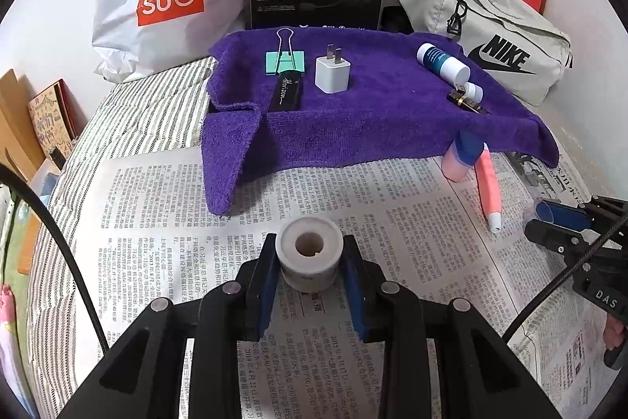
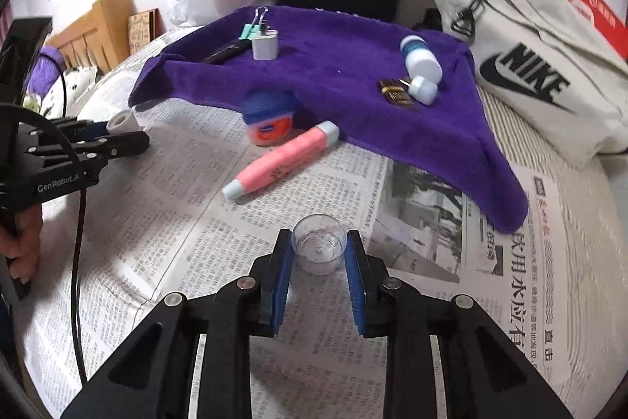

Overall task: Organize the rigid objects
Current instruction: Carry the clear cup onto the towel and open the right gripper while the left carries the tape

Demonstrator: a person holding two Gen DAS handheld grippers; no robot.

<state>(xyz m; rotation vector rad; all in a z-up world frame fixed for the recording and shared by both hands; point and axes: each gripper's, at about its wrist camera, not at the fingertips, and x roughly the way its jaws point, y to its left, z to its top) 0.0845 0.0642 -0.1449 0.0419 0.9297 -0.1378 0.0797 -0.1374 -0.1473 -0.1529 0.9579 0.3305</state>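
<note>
Your left fingers (image 1: 310,254) grip a white roll (image 1: 309,248); your right fingers (image 2: 320,250) are closed on a clear cup (image 2: 320,249), both low over the newspaper (image 1: 157,207). You seem to be in the pick-up step: next, lift each and carry it ahead to the purple towel (image 1: 373,112), setting down clear of what lies there. Ahead of the right fingers: one pink pen (image 2: 280,160), one jar (image 2: 269,122). On the towel, six things: clip, charger, black stick, two bottles, one dark piece.
</note>
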